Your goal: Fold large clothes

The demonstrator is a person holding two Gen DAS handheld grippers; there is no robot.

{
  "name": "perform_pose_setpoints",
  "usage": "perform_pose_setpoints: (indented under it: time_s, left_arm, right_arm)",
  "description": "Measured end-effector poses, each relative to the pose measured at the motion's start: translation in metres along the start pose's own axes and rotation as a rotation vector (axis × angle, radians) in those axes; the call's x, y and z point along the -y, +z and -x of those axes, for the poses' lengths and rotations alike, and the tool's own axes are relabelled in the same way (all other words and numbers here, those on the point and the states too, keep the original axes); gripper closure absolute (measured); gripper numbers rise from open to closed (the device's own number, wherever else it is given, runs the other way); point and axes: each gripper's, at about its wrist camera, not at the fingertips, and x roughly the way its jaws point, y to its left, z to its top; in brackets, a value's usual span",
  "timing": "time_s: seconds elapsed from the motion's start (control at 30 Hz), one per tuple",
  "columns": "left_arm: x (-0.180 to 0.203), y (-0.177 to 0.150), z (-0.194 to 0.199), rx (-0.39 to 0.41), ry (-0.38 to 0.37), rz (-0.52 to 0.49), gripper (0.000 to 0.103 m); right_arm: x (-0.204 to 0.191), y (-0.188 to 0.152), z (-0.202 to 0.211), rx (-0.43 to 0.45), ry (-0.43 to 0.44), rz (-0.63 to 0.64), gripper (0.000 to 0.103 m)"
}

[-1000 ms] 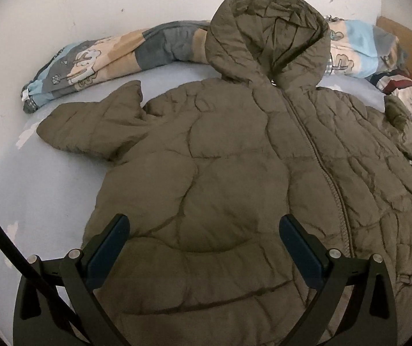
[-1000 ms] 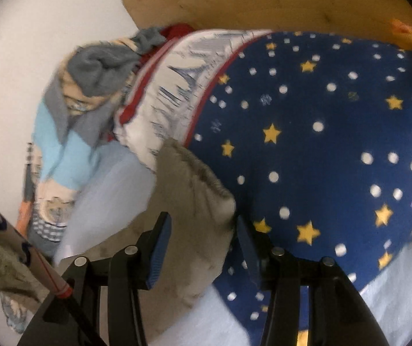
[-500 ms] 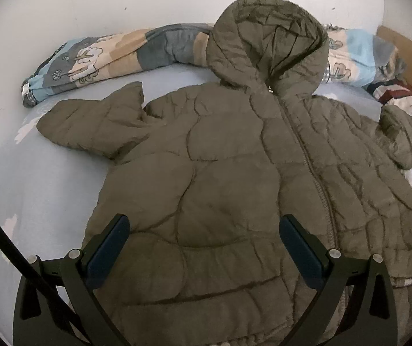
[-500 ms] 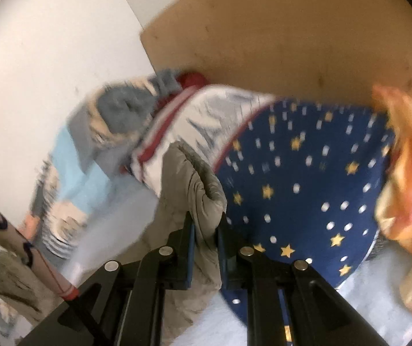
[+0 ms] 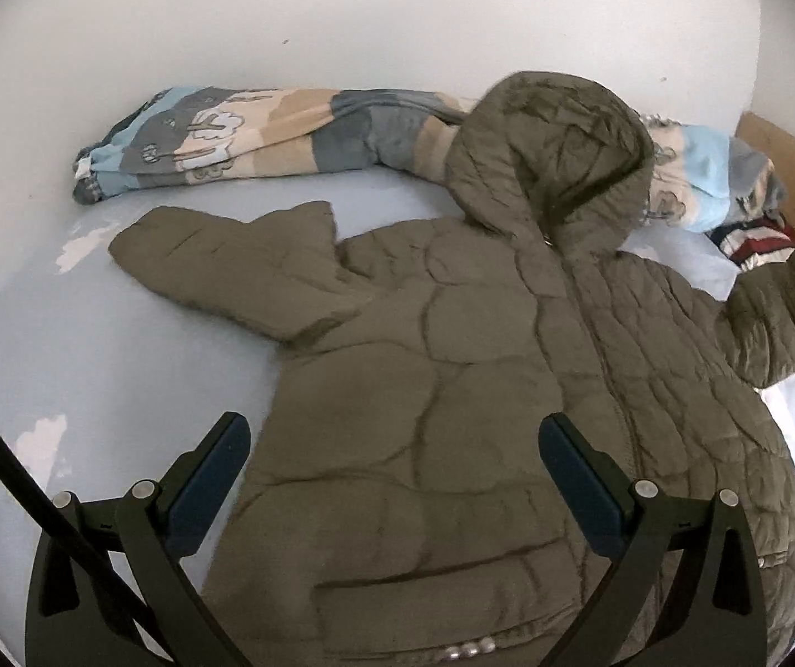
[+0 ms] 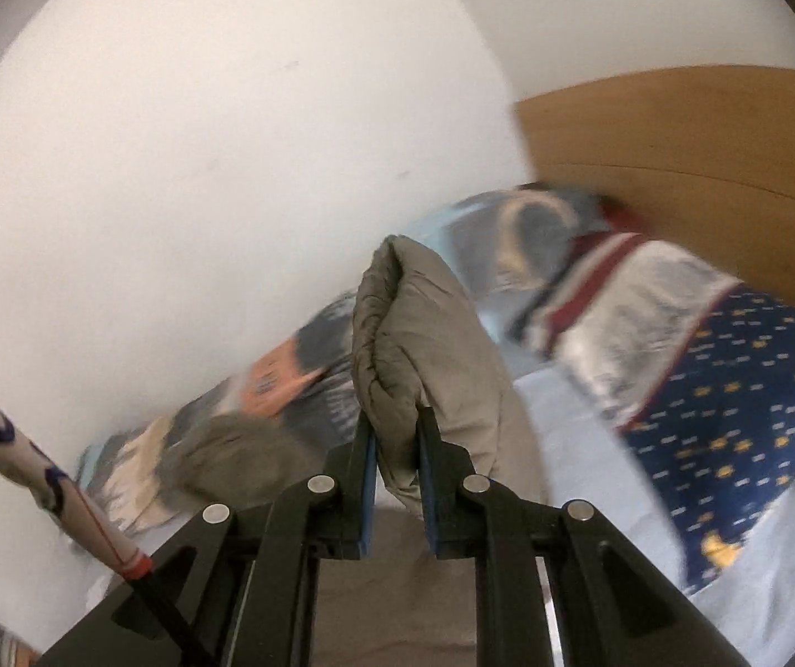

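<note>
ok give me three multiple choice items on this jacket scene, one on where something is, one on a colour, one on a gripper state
1. Where does the hood of the puffer jacket lie?
A. against the rolled patterned blanket by the wall
B. tucked under the jacket's hem
C. on the wooden headboard

2. What colour is the jacket?
A. navy with stars
B. olive-brown
C. red and white

3. What is the state of the right gripper?
A. wide open over the sheet
B. shut on nothing
C. shut on the jacket's sleeve cuff

Answers: 1 A, the hood rests on the blanket along the wall in the left wrist view. 2 B, the quilted fabric is olive-brown in both views. 3 C, the blue pads pinch the cuff, while the left gripper hangs open above the jacket's body.
</note>
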Motion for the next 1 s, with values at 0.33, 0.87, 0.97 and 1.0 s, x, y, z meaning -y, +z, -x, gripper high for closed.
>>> perform_pose_setpoints:
  time_s: [0.33,0.87,0.97,1.0]
  left_arm:
    - [-0.027,0.002,0.006,-0.003,0.005,0.058,0.000]
    - [-0.034,0.006,-0.004,-0.039,-0.003,0.088,0.000]
    - [-0.032,0.006,-0.011,-0.050,-0.008,0.088,0.000]
    - [-0.031,0.005,-0.013,-0.052,-0.010,0.088,0.000]
  right_arm:
    - [-0.153,-0.101,-0.051,-0.190,0.228,0.100,0.089]
    - [-0.231,-0.306,-0.199,-0.521,0.253,0.139,0.089]
    - [-0.237,-0.319,-0.205,-0.570,0.263,0.166,0.079]
    - [-0.237,-0.323,-0.209,-0.616,0.298,0.168,0.074]
